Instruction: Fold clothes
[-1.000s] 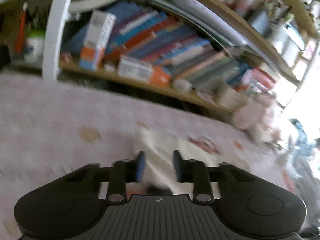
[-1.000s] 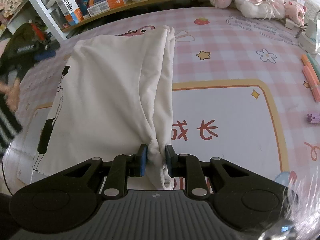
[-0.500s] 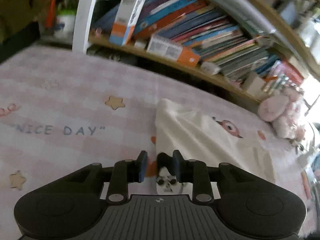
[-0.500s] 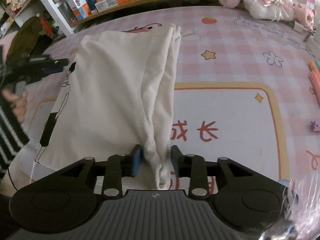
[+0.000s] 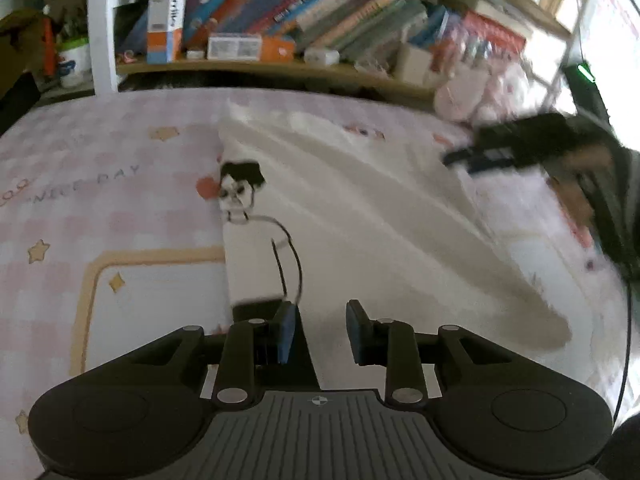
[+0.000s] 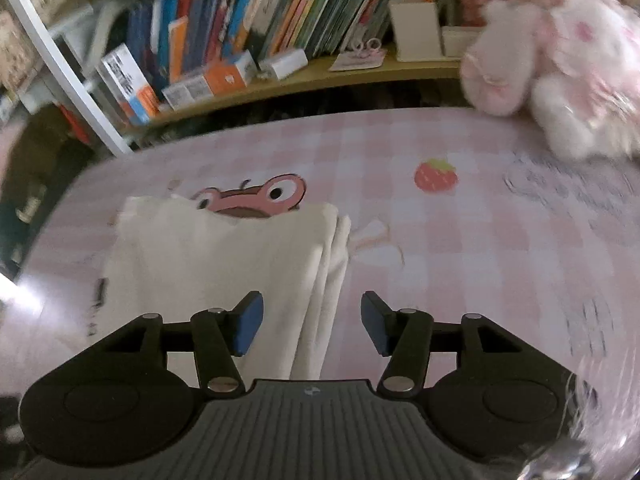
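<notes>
— Where was your left hand-held gripper [image 5: 319, 330]?

— At the bottom centre of your left wrist view, its jaws parted with a clear gap. You held nothing; the cream T-shirt [image 5: 360, 216] lay flat beneath and ahead of the blue pads [image 5: 287, 332], spread across the middle of the frame on the pink checked tabletop [image 5: 100, 176]. The printed cartoon figure [image 5: 240, 190] sat along the shirt's left edge, left of centre.

— And your right one?

— Your right hand-held gripper [image 6: 311, 328] stood at the lower centre of its own view, opened wider, gripping nothing. The shirt [image 6: 224, 264] ran up from between the fingers, its bunched folded edge [image 6: 332, 256] just right of centre. In the left view you could see that gripper [image 5: 516, 148] as a dark blur at the right, above the shirt's far side.

— What else was there?

— A pink frog print [image 6: 256, 196] on the tabletop peeked over the shirt's far hem, a strawberry print [image 6: 435, 176] lay to the right of it, and a pink plush toy [image 6: 560, 72] filled the upper right. A bookshelf [image 6: 280, 76] packed with books [image 6: 248, 12] ran across the top.
</notes>
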`<state>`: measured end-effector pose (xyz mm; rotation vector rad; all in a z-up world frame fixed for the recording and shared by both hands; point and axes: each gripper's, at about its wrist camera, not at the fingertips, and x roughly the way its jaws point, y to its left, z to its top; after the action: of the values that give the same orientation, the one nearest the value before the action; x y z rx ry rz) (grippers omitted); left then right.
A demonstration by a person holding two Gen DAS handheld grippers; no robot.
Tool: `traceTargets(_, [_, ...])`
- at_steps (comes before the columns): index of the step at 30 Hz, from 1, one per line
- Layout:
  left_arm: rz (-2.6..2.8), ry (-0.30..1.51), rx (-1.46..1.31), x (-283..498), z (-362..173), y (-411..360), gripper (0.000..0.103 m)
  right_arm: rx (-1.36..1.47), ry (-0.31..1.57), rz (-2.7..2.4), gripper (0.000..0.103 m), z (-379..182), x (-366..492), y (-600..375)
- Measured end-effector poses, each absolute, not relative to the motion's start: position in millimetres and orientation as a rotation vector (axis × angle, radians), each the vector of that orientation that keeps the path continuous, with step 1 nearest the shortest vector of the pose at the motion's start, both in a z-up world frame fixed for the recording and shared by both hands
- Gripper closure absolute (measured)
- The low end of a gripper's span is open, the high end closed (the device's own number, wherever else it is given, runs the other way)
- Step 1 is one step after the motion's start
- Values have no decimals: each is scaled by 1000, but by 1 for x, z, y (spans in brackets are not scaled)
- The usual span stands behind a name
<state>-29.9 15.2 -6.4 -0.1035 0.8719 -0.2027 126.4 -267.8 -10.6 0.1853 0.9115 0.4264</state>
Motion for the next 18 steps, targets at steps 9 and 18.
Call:
traceTargets(9, [-161,921,-117,-35,-13,10,74,97,930,469,80,-33,172,-236])
traceTargets(18, [-149,936,-105,-34,-12,6,74,86,886,442,96,-34,171,-239])
